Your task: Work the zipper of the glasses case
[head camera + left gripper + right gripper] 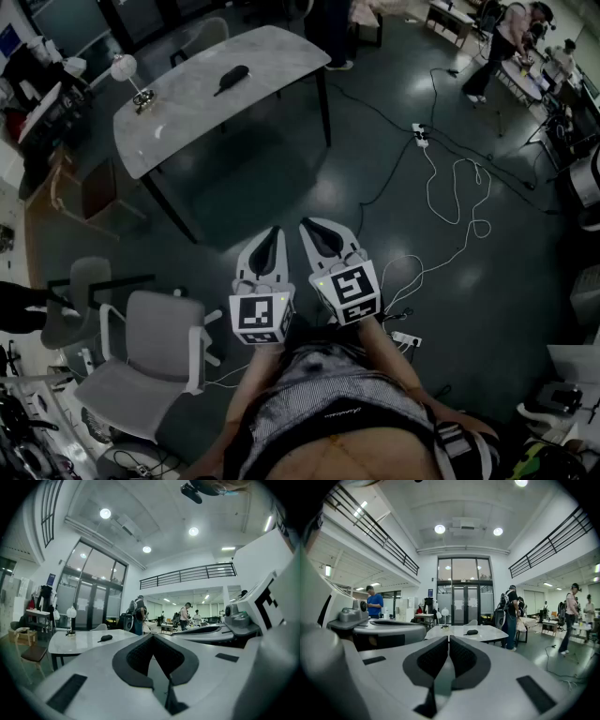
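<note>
A dark glasses case (pixel 231 80) lies on a pale marble table (pixel 187 103) far ahead; it also shows small in the left gripper view as the glasses case (pixel 107 638) and in the right gripper view as the glasses case (pixel 472 632). My left gripper (pixel 273 232) and right gripper (pixel 305 226) are held side by side close to my body, well short of the table. Both are shut with nothing between the jaws. In its own view the left gripper (pixel 153 636) has tips meeting; the right gripper (pixel 448 638) likewise.
A small lamp (pixel 127 70) stands on the table's left end. A grey office chair (pixel 150 361) stands at my left. White cables (pixel 459 202) and a power strip (pixel 419 136) lie on the dark floor to the right. People (pixel 502 42) stand at the back right.
</note>
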`<state>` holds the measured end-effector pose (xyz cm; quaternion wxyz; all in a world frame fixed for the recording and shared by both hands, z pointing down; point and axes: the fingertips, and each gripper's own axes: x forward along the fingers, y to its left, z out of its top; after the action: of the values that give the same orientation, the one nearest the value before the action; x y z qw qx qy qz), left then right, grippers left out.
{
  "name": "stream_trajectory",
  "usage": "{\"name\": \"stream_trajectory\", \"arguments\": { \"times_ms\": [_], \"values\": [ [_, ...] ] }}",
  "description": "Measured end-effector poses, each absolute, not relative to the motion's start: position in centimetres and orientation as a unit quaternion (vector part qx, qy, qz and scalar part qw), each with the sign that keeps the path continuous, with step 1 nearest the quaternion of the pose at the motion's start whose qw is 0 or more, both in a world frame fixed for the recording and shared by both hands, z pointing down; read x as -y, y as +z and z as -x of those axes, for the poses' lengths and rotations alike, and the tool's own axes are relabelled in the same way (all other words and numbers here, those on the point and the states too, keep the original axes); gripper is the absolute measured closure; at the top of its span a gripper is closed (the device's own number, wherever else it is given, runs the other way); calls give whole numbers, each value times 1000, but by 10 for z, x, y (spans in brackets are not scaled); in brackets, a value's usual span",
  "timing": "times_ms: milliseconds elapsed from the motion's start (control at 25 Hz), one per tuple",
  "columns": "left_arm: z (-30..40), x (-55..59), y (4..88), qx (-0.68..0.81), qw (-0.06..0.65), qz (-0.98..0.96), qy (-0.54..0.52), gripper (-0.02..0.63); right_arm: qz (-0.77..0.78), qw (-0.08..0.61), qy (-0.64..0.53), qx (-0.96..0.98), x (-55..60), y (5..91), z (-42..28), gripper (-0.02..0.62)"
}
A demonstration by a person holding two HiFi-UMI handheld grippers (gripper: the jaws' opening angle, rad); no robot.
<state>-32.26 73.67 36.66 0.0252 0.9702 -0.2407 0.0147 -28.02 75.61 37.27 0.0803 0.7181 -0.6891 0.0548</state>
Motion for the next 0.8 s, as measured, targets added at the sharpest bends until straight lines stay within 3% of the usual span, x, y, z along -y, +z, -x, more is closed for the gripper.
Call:
{"name": "stream_trajectory", "arguments": {
  "times_ms": [400,800],
  "values": [
    [342,-698,367,215,-2,-976,21,604,-720,54,69,689,-719,378,308,527],
    [379,-660,382,169,44,-984,26,604,-719,34,89,689,-679,380,353,526]
  ]
}}
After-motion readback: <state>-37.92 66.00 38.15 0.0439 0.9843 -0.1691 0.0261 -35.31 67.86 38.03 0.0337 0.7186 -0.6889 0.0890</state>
